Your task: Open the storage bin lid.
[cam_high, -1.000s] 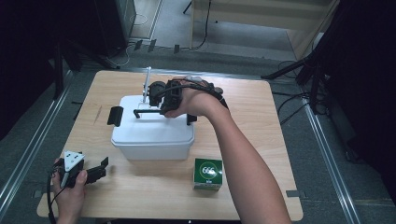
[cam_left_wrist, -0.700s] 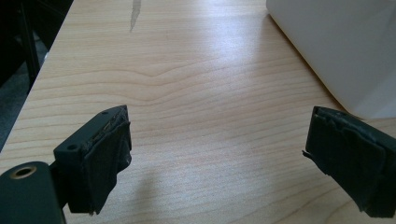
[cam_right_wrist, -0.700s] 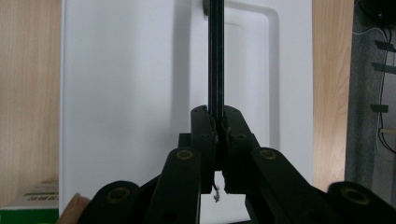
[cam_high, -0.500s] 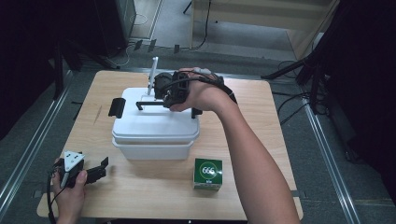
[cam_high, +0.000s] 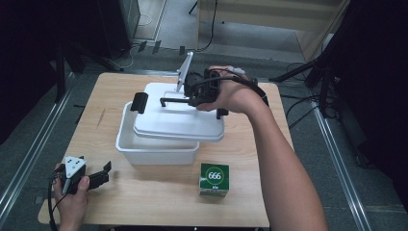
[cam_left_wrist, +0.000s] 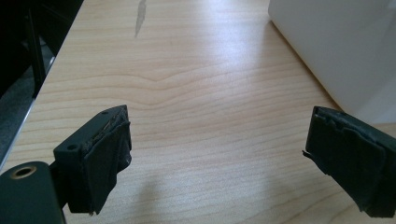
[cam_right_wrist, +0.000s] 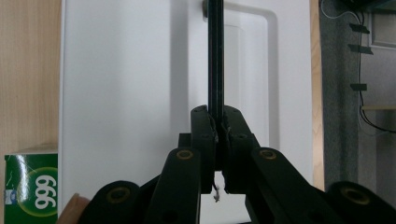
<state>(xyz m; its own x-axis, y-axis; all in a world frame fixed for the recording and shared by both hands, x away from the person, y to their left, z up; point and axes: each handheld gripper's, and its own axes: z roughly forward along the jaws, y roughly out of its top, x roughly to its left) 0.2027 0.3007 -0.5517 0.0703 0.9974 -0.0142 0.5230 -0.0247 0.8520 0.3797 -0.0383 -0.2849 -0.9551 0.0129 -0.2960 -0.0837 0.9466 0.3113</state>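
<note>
**Lid raised off bin, right gripper on handle**

Ref. landmark: white bin point(cam_high: 156, 149), approx. centre of table point(cam_high: 250, 202).

1. Left gripper point(cam_high: 98, 177): near table's front-left corner, well apart from bin, to bin's front-left. Held in left hand point(cam_high: 72, 199). Jaws wide apart, nothing btwn them; left gripper view shows bare wood btwn pads and bin wall at upper right.
2. Lid point(cam_high: 180, 118): white, above bin, shifted toward bin's rear-right, tilted; bin's front-left part open to view. Black clip point(cam_high: 139, 102) at lid's left end.
3. Right gripper point(cam_high: 195, 98): over lid, held in right hand point(cam_high: 231, 94). Jaws clamped on lid's thin black handle bar point(cam_right_wrist: 215, 56).
4. Green box point(cam_high: 214, 179): marked "666", just in front of bin's right corner, not touching.
</note>
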